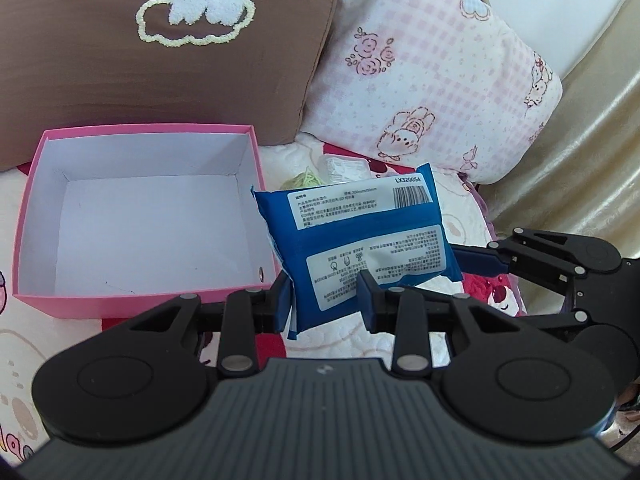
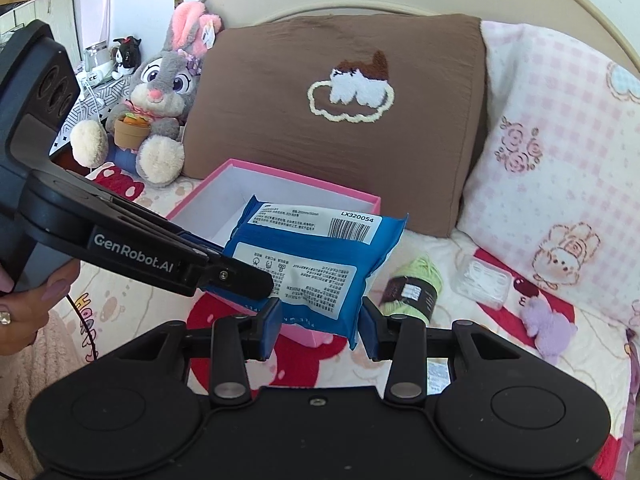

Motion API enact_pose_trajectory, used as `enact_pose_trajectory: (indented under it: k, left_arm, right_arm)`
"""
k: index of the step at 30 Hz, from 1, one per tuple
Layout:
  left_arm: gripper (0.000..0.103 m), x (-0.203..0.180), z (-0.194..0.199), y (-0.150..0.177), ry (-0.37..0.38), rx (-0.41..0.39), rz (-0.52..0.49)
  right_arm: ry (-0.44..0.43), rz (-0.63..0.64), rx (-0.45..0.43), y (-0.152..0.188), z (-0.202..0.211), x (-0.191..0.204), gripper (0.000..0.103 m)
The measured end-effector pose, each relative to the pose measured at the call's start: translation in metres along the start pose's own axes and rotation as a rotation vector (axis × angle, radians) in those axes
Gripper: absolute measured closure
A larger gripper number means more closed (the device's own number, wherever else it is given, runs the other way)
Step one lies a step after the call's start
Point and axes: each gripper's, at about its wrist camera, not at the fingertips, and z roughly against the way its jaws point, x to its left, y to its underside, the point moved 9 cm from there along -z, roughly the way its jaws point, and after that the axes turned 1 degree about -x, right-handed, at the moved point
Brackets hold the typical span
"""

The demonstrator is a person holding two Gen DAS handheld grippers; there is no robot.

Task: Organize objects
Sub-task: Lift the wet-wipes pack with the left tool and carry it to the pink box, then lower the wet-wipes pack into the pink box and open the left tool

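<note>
I am working over a bed, the brown pillow [image 2: 340, 120] filling the upper middle of the right wrist view and the pink checked pillow [image 2: 560, 168] lying at the right edge; the pink box [image 1: 140, 296] is sitting open and empty at the left centre of the left wrist view, which I judge is where things are meant to go; I am holding the blue pack [image 1: 360, 248] raised just right of the box, over the quilt, with both tools, presumably because it is soft and would sag from one corner; my left gripper [image 1: 324, 300] is narrowed onto its lower edge at the bottom centre, pads pressing the wrapper; my right gripper [image 2: 320, 324] is pinching the near corner of the pack in its own view, jaws likewise drawn in on it; both are pointing downward and forward toward the box; the green yarn [image 2: 420, 280] and a small clear case [image 2: 484, 280] are waiting on the quilt at right centre.
</note>
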Motion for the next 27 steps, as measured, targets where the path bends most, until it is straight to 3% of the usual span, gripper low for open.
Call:
enact_pose_trajectory:
  k: [13,27]
  left_arm:
    - [0.070,0.068,-0.014,-0.016,-0.026,-0.011,0.092]
    - [0.070,0.157,-0.071,-0.026,-0.098,0.035,0.179]
  right_arm:
    - [-0.032,0.026,0.018,-0.030,-0.060,0.015,0.064]
    - [-0.046,0.030,0.082,-0.043,-0.165,0.023,0.069]
